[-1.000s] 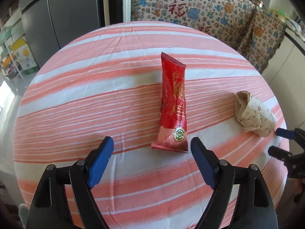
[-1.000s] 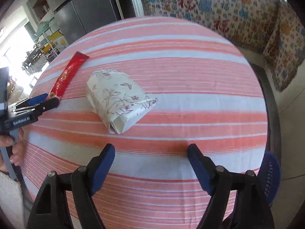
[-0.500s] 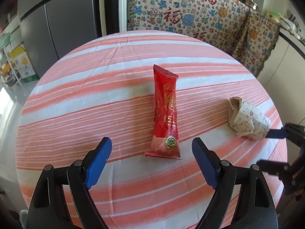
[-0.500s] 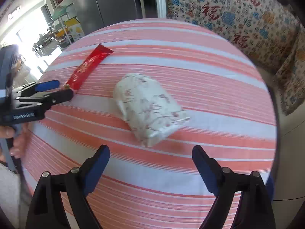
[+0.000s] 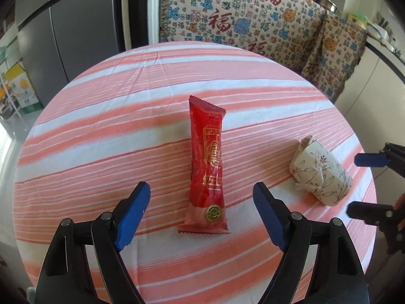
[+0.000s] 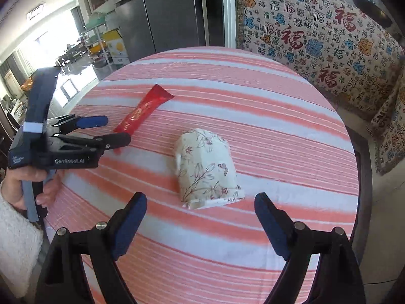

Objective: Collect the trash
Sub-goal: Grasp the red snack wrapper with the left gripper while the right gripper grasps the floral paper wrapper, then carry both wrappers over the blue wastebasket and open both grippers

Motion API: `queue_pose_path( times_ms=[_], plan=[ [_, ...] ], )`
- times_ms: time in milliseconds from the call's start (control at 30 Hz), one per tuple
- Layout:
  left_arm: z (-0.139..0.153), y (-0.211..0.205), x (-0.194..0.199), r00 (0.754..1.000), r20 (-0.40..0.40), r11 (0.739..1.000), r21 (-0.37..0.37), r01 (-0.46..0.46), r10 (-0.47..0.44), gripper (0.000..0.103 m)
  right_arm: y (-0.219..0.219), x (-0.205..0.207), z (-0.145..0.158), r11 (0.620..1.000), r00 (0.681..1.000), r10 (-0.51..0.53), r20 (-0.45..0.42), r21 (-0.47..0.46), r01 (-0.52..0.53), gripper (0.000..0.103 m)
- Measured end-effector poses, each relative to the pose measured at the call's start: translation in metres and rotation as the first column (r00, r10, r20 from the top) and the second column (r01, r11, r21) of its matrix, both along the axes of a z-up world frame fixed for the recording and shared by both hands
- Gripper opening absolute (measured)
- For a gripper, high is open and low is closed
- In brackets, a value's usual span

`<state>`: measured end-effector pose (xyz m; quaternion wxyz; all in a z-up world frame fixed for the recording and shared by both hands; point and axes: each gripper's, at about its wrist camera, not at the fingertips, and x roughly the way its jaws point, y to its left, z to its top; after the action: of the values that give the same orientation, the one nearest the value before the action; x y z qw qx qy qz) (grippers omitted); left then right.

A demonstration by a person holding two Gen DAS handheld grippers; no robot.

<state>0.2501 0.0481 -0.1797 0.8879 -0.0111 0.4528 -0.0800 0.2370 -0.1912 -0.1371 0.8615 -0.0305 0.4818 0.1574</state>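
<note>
Both grippers stand wide apart, holding nothing. Left gripper (image 5: 202, 212) hovers over the striped round table (image 5: 101, 131), its blue fingers flanking the near end of the red snack wrapper (image 5: 207, 164), which lies flat at the table's centre, its long axis running from 6 toward 12 o'clock. Compared with a second ago, the wrapper sits lower and more squarely between the fingers, and more of the patterned cloth (image 5: 253, 20) at 12 o'clock shows. Right gripper (image 6: 200, 217) faces the crumpled floral paper cup (image 6: 206, 169), lying on its side just ahead at 12 o'clock; a second ago the cup sat off toward 10 o'clock, so it is now centred. Cup and wrapper lie apart, untouched.
</note>
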Motion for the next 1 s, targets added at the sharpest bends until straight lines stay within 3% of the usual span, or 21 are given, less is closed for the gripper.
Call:
queue_pose_path(
  times_ms=[133, 200, 233, 267, 367, 600, 1000],
  plan=[
    [-0.002, -0.007, 0.006, 1.0, -0.011, 1.0, 0.029, 0.01, -0.009, 0.071, 0.013, 0.045, -0.029, 0.995, 0.993, 0.024, -0.118, -0.098, -0.035, 0.089],
    [-0.005, -0.01, 0.008, 1.0, -0.019, 0.999, 0.053, 0.012, -0.011, 0.056, 0.014, 0.056, -0.035, 0.993, 0.989, 0.029, -0.148, -0.11, -0.046, 0.089],
    [-0.007, -0.009, 0.009, 1.0, -0.028, 0.998, 0.056, 0.015, -0.013, 0.03, 0.014, 0.061, -0.038, 0.993, 0.985, 0.036, -0.17, -0.103, -0.054, 0.08],
    [-0.009, -0.009, 0.01, 0.999, -0.035, 0.998, 0.055, 0.014, -0.012, 0.021, 0.012, 0.064, -0.04, 0.995, 0.979, 0.036, -0.2, -0.089, -0.055, 0.068],
    [-0.001, -0.005, 0.005, 1.0, -0.009, 1.0, 0.026, 0.004, -0.004, 0.02, 0.002, 0.059, -0.031, 0.997, 0.981, 0.007, -0.196, -0.073, -0.022, 0.061],
    [0.029, -0.013, -0.023, 0.998, 0.064, 1.0, -0.019, 0.02, -0.019, 0.02, -0.02, 0.02, -0.002, 0.998, 0.992, -0.049, -0.12, -0.04, 0.045, 0.061],
    [0.042, -0.042, -0.053, 0.997, 0.075, 0.999, 0.034, 0.018, -0.021, 0.02, -0.053, -0.023, 0.011, 0.994, 0.991, -0.109, -0.074, -0.006, 0.109, 0.061]
  ],
)
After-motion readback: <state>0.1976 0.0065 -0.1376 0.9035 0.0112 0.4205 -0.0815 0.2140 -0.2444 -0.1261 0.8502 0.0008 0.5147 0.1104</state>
